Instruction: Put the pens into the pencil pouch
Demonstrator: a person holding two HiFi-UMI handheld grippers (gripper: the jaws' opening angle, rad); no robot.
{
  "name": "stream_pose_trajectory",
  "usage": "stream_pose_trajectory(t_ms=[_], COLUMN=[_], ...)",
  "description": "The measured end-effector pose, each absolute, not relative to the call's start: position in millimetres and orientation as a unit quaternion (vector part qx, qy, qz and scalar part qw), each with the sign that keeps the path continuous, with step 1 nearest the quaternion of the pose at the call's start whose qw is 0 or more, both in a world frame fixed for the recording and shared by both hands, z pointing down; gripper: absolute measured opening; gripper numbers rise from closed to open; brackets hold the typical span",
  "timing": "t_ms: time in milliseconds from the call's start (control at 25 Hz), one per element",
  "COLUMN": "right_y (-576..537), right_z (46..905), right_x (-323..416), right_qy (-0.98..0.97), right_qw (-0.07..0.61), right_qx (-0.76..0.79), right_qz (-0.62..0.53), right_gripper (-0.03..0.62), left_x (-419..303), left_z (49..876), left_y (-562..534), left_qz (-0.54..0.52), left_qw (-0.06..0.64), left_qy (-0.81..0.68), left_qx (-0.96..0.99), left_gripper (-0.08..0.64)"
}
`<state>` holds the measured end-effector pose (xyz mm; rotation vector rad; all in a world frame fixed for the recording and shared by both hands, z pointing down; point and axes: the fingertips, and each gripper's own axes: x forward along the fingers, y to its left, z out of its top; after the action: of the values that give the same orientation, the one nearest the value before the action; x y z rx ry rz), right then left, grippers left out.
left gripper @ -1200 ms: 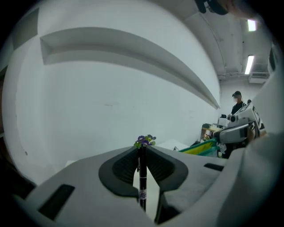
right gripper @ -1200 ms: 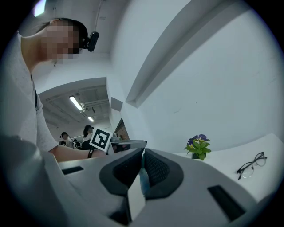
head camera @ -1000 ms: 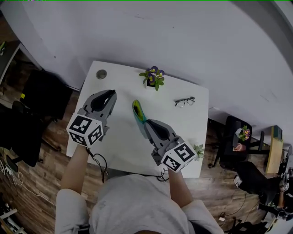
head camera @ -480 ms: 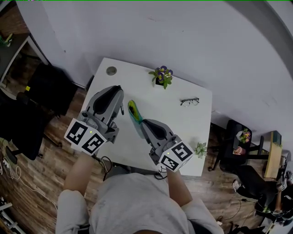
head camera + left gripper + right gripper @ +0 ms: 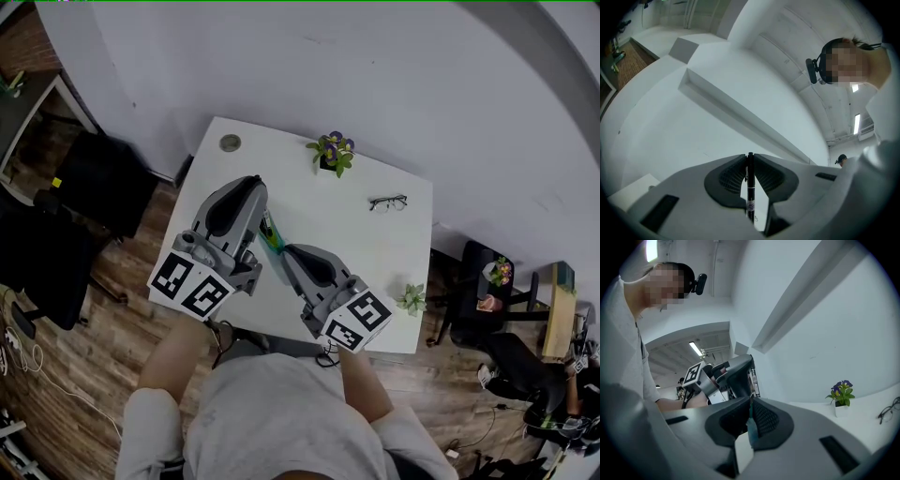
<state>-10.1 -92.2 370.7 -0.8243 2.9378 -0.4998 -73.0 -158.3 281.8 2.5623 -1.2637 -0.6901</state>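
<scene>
Since the earlier frames the left gripper [image 5: 750,160] has moved right, from well clear of the pouch [image 5: 271,236] to just beside it. The right gripper [image 5: 751,402] has shifted only slightly.

Left gripper: jaws clenched on a black pen [image 5: 750,194]. The pen stands in the narrow slot between the pads and runs from the jaw tips back toward the camera, with a pale printed band near its lower end. In the left gripper view it points at a bare white wall.

Right gripper: jaws clamped on a thin teal edge of the pouch, which shows as a sliver between the pads. In the head view the pouch appears as a green and teal strip between the two grippers, largely covered by them. Whether it rests on the table [image 5: 375,253] or hangs clear cannot be told.

The right gripper view shows the left gripper close ahead, its marker cube turned to the camera.

Also on the white table: a potted flower [image 5: 330,153] at the far edge, glasses [image 5: 387,202] to its right, a small plant [image 5: 410,299] at the near right edge, and a round disc [image 5: 230,142] at the far left corner.
</scene>
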Motion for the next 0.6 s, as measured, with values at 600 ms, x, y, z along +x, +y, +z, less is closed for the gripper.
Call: stream_pose_trajectory(t_ms=[600], right_y=[-86.8], right_z=[357.9], right_x=[-10.3], right_qy=[0.950], right_qw=[0.036], right_qx=[-0.271], right_qz=[-0.149], right_gripper=[0.040], left_x=[-53.6], left_z=[301.8], left_y=[-144.7], left_qz=[-0.188], left_qw=[0.114], left_qy=[-0.402], left_qx=[0.889], left_gripper=[0.072])
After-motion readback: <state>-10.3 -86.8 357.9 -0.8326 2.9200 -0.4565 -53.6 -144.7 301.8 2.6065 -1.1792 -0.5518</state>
